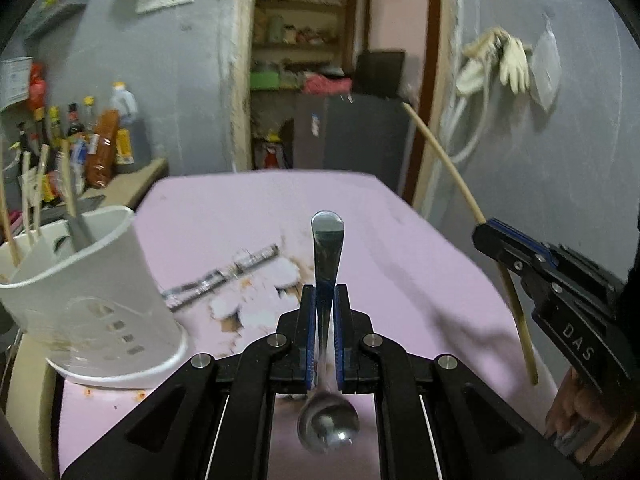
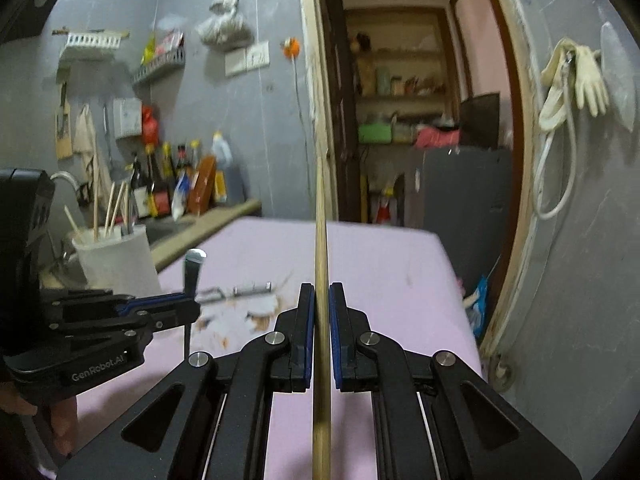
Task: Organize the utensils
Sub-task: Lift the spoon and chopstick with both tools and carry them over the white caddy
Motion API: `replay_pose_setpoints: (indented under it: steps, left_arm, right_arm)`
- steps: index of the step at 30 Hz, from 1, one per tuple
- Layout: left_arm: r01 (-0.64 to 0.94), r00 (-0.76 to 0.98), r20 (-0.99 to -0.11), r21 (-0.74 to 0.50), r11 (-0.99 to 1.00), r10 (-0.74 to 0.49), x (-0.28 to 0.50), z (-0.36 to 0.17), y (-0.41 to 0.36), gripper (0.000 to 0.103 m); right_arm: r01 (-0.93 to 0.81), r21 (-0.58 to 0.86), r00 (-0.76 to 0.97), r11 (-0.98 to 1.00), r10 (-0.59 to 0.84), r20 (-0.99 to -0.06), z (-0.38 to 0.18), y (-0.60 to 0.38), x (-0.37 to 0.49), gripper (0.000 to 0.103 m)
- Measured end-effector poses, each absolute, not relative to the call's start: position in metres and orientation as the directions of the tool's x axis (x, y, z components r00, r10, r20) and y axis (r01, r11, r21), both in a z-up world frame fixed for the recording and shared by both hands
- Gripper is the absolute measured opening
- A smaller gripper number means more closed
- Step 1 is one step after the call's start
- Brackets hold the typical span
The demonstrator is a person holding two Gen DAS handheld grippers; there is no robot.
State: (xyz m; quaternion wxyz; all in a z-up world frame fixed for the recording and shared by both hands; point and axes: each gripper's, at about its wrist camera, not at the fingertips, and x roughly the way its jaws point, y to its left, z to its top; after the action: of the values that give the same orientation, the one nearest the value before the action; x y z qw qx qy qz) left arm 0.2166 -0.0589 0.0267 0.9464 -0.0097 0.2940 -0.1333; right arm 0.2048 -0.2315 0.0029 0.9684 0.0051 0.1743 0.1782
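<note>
A: Left gripper (image 1: 324, 292)?
B: Jaws pinch a metal spoon (image 1: 327, 264) by its handle, bowl toward the camera, above the pink table (image 1: 400, 232).
A: Right gripper (image 2: 322, 292)?
B: Pressed onto one wooden chopstick (image 2: 321, 240), which runs straight ahead.
A: Holder?
B: White utensil holder (image 1: 92, 276) at the table's left edge, sticks upright inside. More cutlery (image 1: 224, 276) lies mid-table.
</note>
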Motion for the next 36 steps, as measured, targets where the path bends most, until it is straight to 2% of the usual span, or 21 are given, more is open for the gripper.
replay_pose_setpoints:
  steps: [3,20,27,36]
  left_arm:
    - [0.230,0.814,-0.525,-0.104,0.968,-0.250,0.214,0.037,-0.054,0.000]
    - [0.220,0.827,-0.506,-0.111,0.969,-0.246,0.218,0.047,-0.039,0.000]
    - [0.225,0.845,-0.483,-0.072,0.972,-0.231,0.209,0.079,-0.024,0.000]
    - [0.127,0.888,-0.436,-0.069,0.990,-0.144,0.197,0.127,0.031,0.000]
  right_arm:
    - [-0.332,0.074,0.891,0.940,0.338,-0.304,0.010,-0.225,0.206,0.005]
    - [-0.320,0.087,0.912,0.944,0.331,-0.242,0.027,-0.208,0.208,0.005]
    - [-0.327,0.132,0.931,0.936,0.343,-0.126,0.042,-0.207,0.198,0.005]
    - [-0.415,0.167,0.908,0.894,0.418,0.022,0.072,-0.169,0.195,0.005]
